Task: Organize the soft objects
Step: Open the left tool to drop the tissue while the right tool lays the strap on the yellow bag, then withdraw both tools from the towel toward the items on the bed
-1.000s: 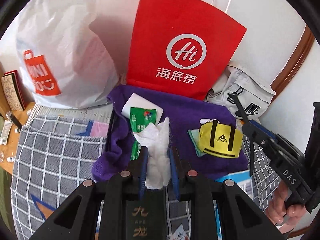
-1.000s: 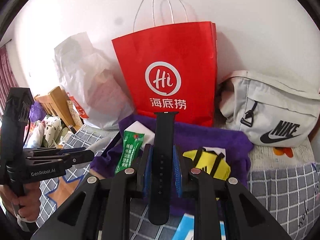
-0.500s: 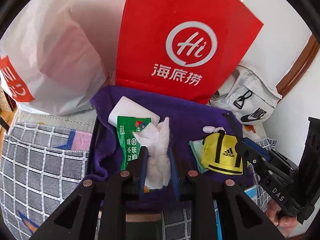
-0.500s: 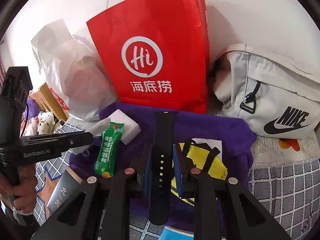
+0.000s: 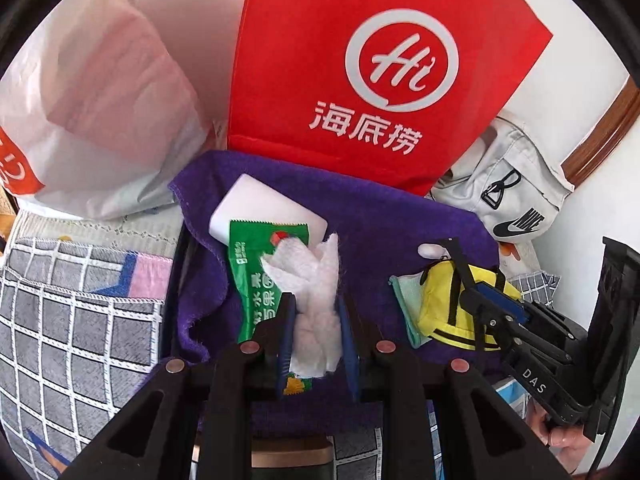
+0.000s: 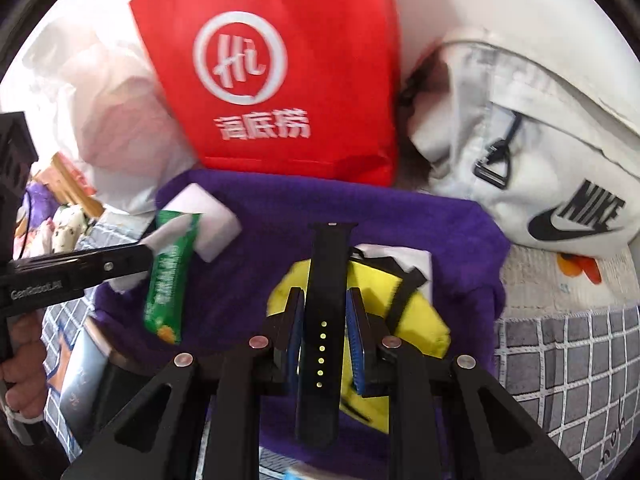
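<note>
- Partly, we see the yellow adidas pouch (image 6: 400,312) hidden behind the black watch strap (image 6: 326,300) clamped in the right gripper (image 6: 326,320), over the purple towel (image 6: 440,232).
- Left gripper (image 5: 316,320) grips white tissue (image 5: 312,280); vs earlier, both sit lower, red bag (image 5: 360,60) top cropped.

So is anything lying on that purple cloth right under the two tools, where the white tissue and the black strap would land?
Yes. Under the left tool, shut on the crumpled white tissue, lies a green snack packet on the purple cloth. Under the right tool, shut on the black watch strap, sits a small yellow bag.
</note>
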`<state>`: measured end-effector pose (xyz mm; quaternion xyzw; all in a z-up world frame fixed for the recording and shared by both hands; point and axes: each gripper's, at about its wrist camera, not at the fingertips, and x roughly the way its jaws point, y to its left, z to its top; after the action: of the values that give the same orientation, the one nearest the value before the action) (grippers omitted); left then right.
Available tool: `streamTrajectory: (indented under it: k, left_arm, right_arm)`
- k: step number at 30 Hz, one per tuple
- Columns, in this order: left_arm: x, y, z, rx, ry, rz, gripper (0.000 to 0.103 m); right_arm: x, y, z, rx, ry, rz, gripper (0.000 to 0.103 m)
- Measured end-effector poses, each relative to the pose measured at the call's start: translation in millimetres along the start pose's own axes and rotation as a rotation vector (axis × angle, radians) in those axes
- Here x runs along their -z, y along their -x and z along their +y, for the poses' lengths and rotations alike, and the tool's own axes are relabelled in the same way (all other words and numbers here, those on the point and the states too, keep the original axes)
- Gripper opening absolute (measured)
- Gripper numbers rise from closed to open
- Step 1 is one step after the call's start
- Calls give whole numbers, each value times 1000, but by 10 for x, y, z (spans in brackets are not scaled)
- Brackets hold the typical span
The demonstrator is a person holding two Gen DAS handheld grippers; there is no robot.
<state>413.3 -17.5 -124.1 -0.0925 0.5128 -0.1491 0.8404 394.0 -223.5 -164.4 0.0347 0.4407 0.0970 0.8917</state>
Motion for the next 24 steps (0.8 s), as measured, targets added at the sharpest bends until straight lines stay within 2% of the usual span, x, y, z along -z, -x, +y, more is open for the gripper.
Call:
streamTrajectory:
  k: [8, 14, 16, 18, 24]
  left_arm:
    - [27, -120, -17, -7, -10, 33, 22]
    - [42, -220, 46, -24, -1, 74, 22]
    - [40, -260, 33, -21, 2, 82, 22]
    - [50, -291, 14, -18, -3, 91, 22]
    - [52, -326, -20, -14, 3, 107, 24]
  right_arm:
    - [22, -82, 34, -8, 21, 25, 22]
    - [2, -91, -53, -36, -14, 39, 23]
    - [0, -80, -73, -48, -19, 43, 29]
    - [-4, -61, -69, -42, -15, 37, 41]
    - [-12, 47, -48, -54, -3, -1, 57]
